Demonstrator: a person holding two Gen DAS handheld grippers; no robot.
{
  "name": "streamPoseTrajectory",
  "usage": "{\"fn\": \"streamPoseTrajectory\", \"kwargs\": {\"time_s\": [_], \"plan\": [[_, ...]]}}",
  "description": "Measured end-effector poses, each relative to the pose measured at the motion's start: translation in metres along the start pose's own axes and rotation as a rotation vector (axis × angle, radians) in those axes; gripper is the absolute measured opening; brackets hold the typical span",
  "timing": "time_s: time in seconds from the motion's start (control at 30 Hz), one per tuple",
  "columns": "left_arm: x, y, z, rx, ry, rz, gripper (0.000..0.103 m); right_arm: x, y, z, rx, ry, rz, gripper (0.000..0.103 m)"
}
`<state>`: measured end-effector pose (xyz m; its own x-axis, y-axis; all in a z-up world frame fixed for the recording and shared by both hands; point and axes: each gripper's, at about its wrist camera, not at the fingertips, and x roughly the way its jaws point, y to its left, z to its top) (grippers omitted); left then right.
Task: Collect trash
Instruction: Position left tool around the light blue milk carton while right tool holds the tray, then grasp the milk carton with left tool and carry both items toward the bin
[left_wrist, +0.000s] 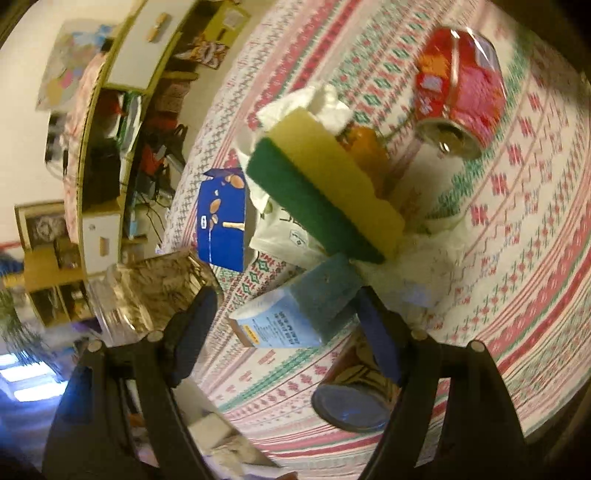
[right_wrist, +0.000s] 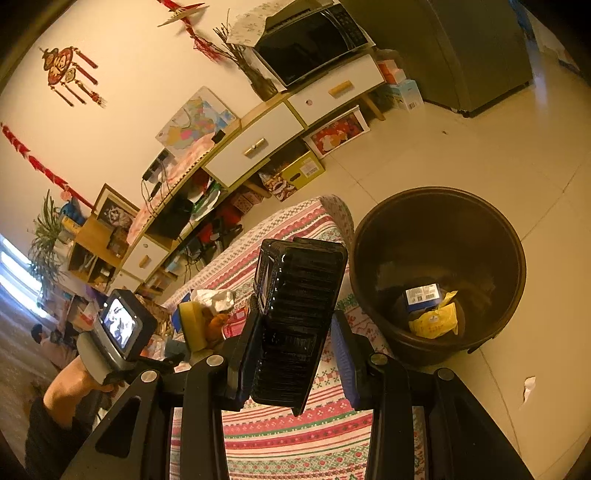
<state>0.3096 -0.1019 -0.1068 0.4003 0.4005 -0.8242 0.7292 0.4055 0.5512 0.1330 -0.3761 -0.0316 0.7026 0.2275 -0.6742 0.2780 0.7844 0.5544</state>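
Observation:
In the left wrist view my left gripper (left_wrist: 284, 314) is open above the patterned table (left_wrist: 517, 229), its jaws around but not closed on a light blue carton (left_wrist: 291, 317). Beyond it lie a yellow-green sponge (left_wrist: 332, 188), white tissue (left_wrist: 317, 99), an orange item (left_wrist: 365, 144), a crushed red can (left_wrist: 461, 96) and a blue box (left_wrist: 221, 221). In the right wrist view my right gripper (right_wrist: 295, 343) holds a black plastic tray (right_wrist: 295, 325) between its jaws, above the table edge beside the brown trash bin (right_wrist: 436, 266). The bin holds a blue box (right_wrist: 423, 295) and a yellow wrapper (right_wrist: 436, 321).
A clear glass jar (left_wrist: 155, 291) stands left of my left gripper and a can (left_wrist: 354, 395) lies under its right finger. A cabinet with a microwave (right_wrist: 310, 40) lines the wall. A paper scrap (right_wrist: 528, 387) lies on the tiled floor.

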Motion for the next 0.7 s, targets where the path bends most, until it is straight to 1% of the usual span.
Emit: {"fn": "streamPoseTrajectory", "kwargs": {"time_s": [0.07,0.13,0.2,0.33,0.4,0.5,0.7], "plan": [[-0.001,-0.003,0.001,0.042,0.014,0.005,0.078,0.002,-0.002,0.0,0.005,0.003,0.003,0.038],[-0.003,-0.006,0.001,0.062,0.023,0.007,0.078,0.003,-0.002,0.0,0.006,0.005,0.004,0.038],[-0.005,-0.011,0.002,0.093,0.027,-0.003,0.078,0.005,-0.002,0.0,0.005,0.008,0.004,0.038],[-0.01,-0.016,0.001,0.125,0.028,-0.015,0.078,0.007,-0.003,-0.002,0.006,0.012,0.004,0.038],[-0.008,-0.016,0.0,0.136,0.046,0.008,0.078,0.008,-0.004,-0.002,0.01,0.012,0.004,0.038],[-0.002,-0.017,0.0,0.153,0.073,0.063,0.078,0.009,-0.005,-0.003,0.016,0.016,0.008,0.038],[0.013,-0.025,0.006,0.196,0.117,0.119,0.078,0.012,-0.006,-0.006,0.016,0.021,0.009,0.038]]}}
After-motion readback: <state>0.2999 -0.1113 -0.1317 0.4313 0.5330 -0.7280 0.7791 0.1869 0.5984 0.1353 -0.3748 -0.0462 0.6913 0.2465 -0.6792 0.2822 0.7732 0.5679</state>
